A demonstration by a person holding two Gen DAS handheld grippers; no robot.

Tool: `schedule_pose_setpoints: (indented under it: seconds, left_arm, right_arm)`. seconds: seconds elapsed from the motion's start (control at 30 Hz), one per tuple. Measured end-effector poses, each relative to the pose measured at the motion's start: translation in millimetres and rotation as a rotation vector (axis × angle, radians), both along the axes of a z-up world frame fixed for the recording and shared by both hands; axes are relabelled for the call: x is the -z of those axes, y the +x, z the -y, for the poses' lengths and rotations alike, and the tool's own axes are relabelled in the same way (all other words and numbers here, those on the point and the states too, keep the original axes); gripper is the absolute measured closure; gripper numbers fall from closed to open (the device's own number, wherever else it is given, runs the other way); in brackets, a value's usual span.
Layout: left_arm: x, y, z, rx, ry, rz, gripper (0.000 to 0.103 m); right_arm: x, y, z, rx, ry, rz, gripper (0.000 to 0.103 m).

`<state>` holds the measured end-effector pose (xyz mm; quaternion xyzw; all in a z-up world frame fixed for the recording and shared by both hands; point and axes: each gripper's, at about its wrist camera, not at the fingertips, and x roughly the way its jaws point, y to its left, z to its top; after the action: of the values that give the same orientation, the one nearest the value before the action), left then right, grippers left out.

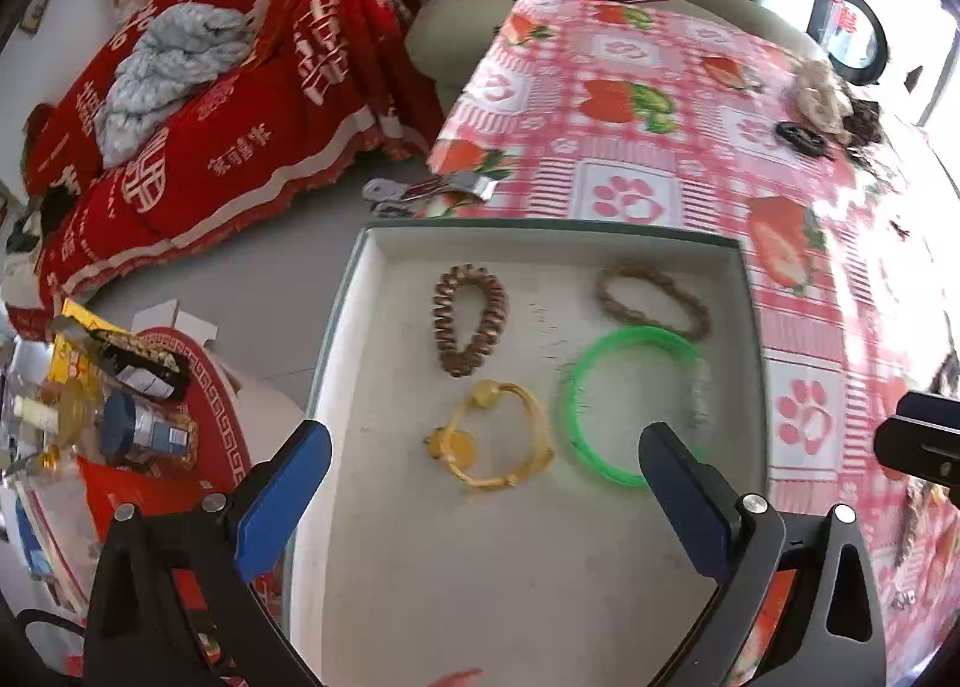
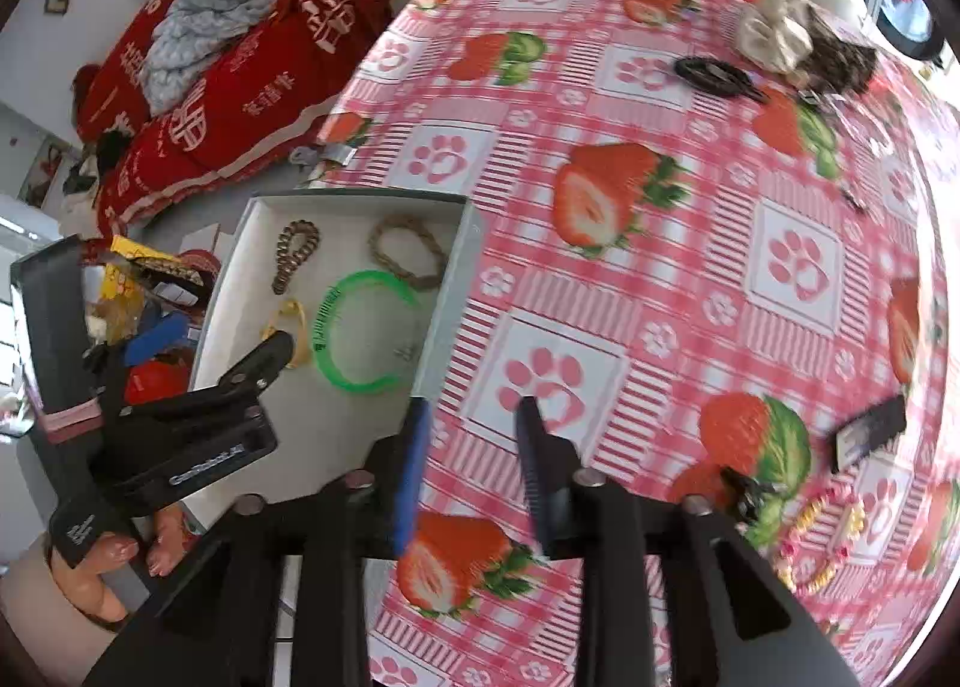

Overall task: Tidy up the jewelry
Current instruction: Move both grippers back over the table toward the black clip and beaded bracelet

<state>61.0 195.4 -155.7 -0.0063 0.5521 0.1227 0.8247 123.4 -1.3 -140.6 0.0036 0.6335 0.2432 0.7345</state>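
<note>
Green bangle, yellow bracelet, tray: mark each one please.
green bangle [image 1: 569, 387], left wrist view, left side of the ring.
yellow bracelet [image 1: 459, 444], left wrist view, its large amber bead.
tray [image 1: 540, 567], left wrist view, bare floor.

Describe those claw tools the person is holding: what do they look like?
Each is a black plastic frame with silver bolt heads, ending in two flat fingers faced with blue pads. The left gripper shows its pads clearly; the right gripper matches. Seen from the right wrist, the left tool's black body carries small white lettering.
</note>
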Motion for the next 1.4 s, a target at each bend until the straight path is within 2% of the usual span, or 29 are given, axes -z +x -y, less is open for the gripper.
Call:
schedule_pose_setpoints:
  seconds: [0.2, 0.27, 0.33, 0.57, 0.77, 1.1, 1.4]
  left_arm:
    - [-15, -3, 31, 0.063, -0.046, 0.007, 0.000]
    - [-20, -2, 47, 0.094, -0.069, -0.003, 0.000]
    - [-23, -2, 62, 0.119, -0.081, -0.006, 0.000]
    - [-28, 3, 122, 0.232, -0.121, -0.023, 0.000]
    - [-22, 8, 167, 0.309, -0.113, -0.057, 0.000]
    - [7, 20, 202, 0.302, -0.188, -0.154, 0.000]
    - [23, 29, 218, 0.271, -0.270, -0.186, 0.000]
  right_arm:
    - [1, -6, 40, 0.084, 0.004, -0.023, 0.036]
    - [2, -8, 56, 0.119, 0.006, -0.032, 0.034]
    - [2, -10, 72, 0.154, -0.002, -0.038, 0.023]
    - [7, -21, 140, 0.280, -0.045, -0.060, 0.023]
    - [16, -30, 188, 0.366, -0.093, -0.081, 0.023]
    - [32, -36, 231, 0.442, -0.139, -0.111, 0.023]
    - [50, -31, 241, 0.436, -0.179, -0.118, 0.023]
